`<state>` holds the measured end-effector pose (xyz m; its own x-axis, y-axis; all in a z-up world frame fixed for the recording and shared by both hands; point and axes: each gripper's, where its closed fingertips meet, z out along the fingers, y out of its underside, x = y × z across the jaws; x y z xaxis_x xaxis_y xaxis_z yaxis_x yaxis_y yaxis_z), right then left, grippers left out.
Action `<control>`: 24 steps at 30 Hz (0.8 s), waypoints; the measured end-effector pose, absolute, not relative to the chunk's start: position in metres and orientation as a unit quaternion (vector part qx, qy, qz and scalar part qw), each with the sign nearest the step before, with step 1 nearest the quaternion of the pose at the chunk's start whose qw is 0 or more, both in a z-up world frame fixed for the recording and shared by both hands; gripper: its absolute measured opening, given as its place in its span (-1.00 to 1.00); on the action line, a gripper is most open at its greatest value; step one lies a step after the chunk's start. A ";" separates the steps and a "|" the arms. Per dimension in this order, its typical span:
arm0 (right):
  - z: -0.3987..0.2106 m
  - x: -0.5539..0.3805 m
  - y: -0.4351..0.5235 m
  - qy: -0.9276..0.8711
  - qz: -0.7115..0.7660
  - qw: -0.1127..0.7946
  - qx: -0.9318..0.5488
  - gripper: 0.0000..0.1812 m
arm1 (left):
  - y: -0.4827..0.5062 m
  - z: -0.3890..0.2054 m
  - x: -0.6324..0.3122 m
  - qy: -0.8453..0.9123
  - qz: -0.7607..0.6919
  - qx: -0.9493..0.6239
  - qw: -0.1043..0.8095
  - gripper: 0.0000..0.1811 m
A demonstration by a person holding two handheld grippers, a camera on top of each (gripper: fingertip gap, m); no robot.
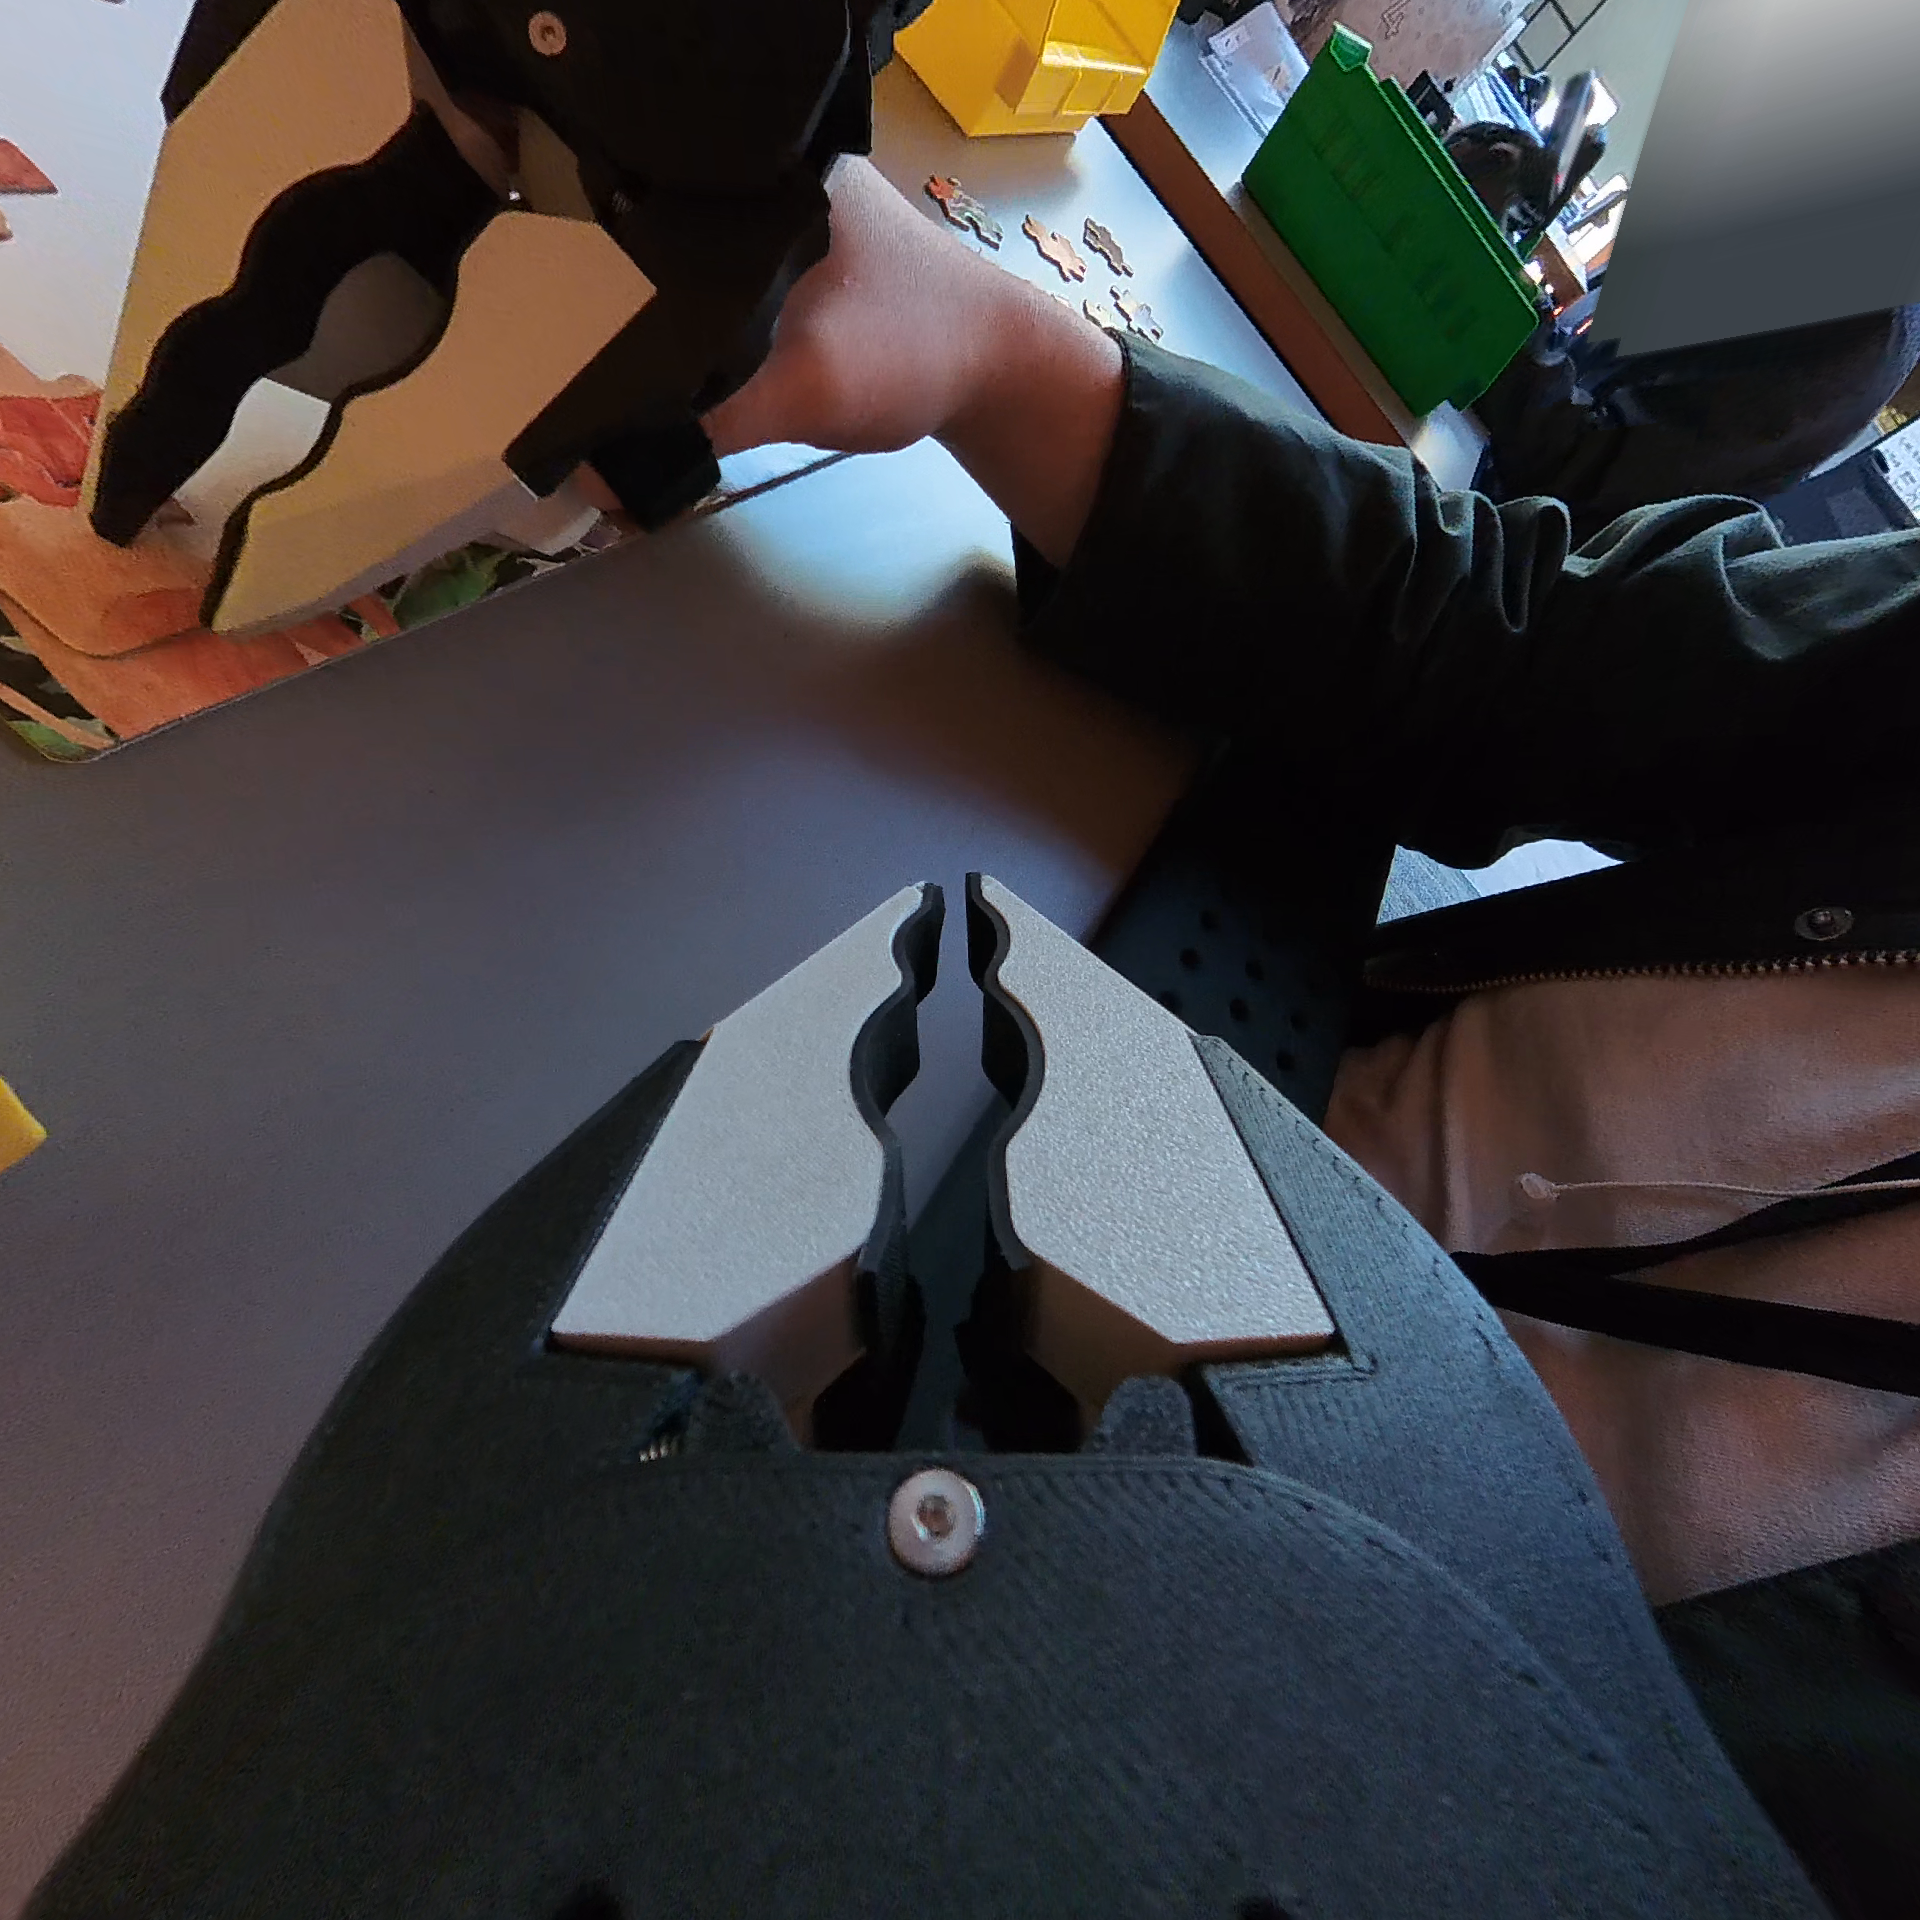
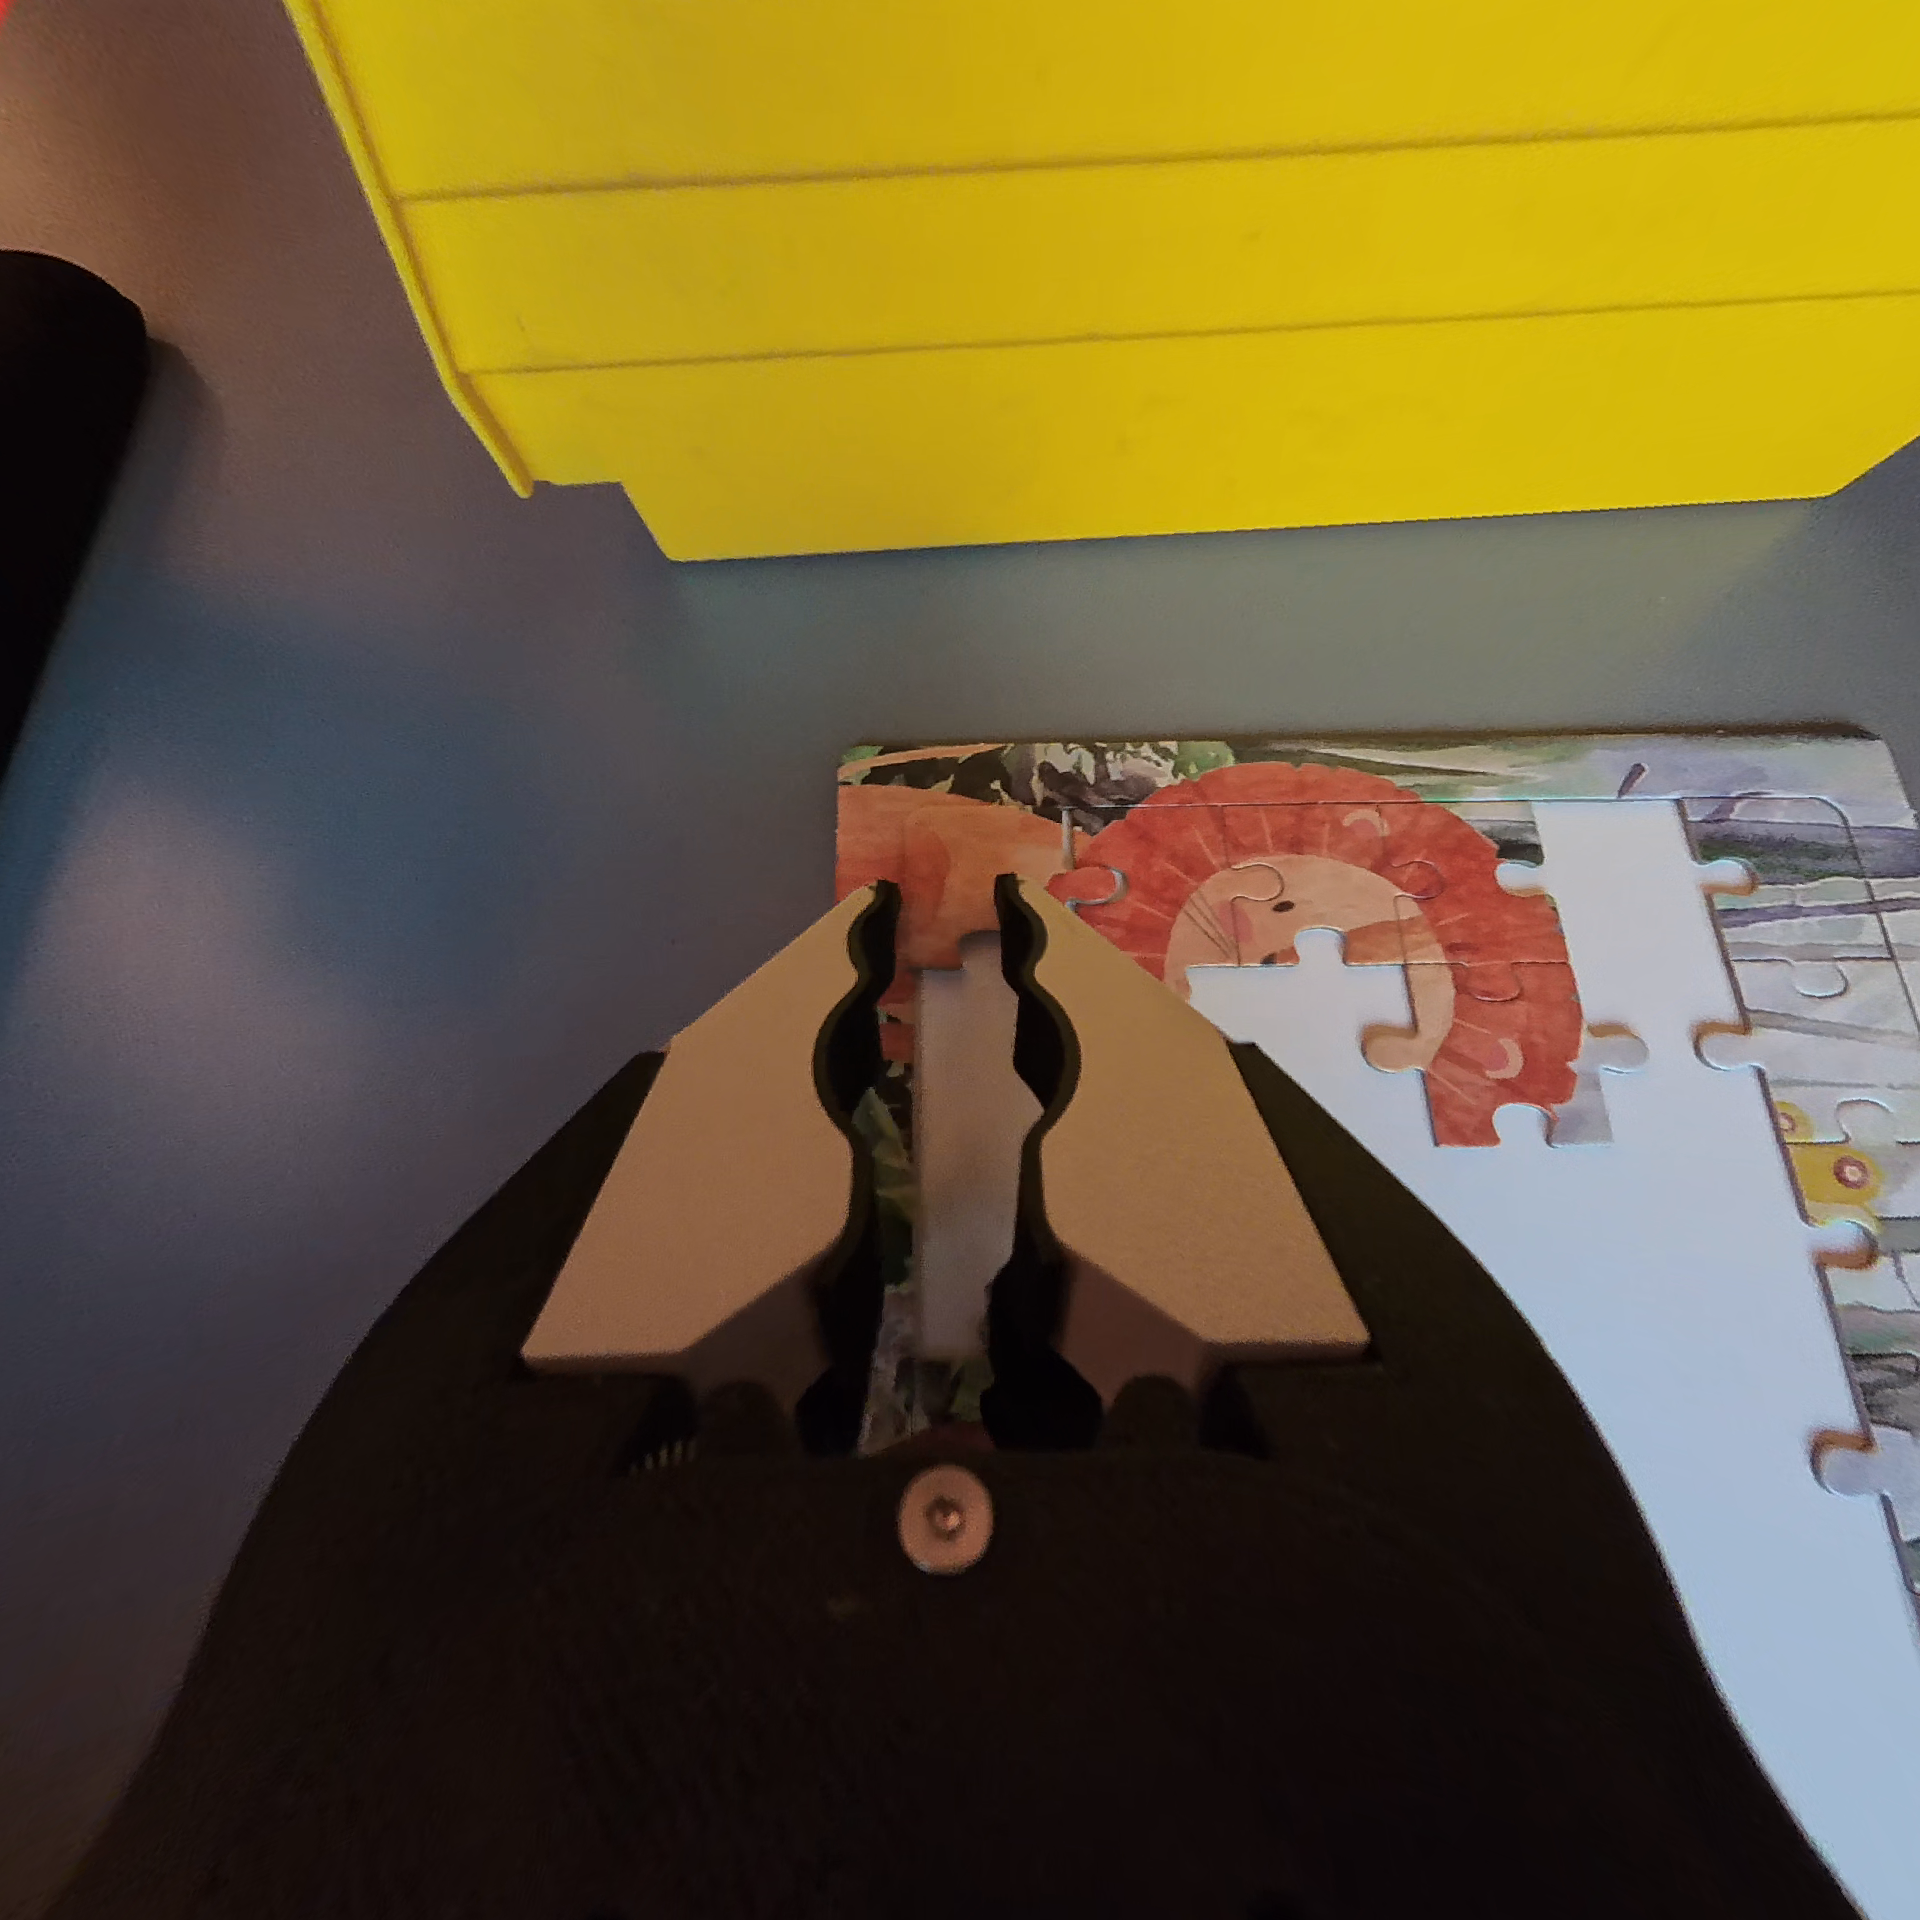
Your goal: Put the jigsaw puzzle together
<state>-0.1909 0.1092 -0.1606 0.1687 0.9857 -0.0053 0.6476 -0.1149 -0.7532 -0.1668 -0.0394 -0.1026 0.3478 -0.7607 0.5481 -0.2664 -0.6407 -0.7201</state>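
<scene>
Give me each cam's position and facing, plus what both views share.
Left wrist view: sits on the left gripper, jaws nearly shut and empty, above bare grey table; faces the person's torso, showing the sleeve and hand.
Right wrist view: sits on the right gripper, looking down over the puzzle board toward a yellow bin; an orange puzzle piece lies between its fingertips.
Shared: the board, the table and the right gripper.
</scene>
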 end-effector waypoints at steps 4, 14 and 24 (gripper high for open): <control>-0.160 -0.190 0.111 -0.585 0.267 0.315 -0.698 -0.79 | -0.040 -0.104 -0.166 0.332 -0.467 -0.777 0.261 -0.97; -0.158 -0.190 0.109 -0.585 0.279 0.316 -0.693 -0.81 | -0.042 -0.106 -0.164 0.333 -0.468 -0.778 0.253 -0.95; -0.158 -0.182 0.131 -0.511 0.295 0.309 -0.746 -0.82 | -0.042 -0.107 -0.163 0.332 -0.470 -0.778 0.252 -0.94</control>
<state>-0.1824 0.1308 -0.1577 0.3035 0.9446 -0.1248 0.5794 -0.2870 -0.7629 -0.1634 -0.0420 -0.1067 0.3375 -0.7530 0.5648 -0.2796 -0.6532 -0.7037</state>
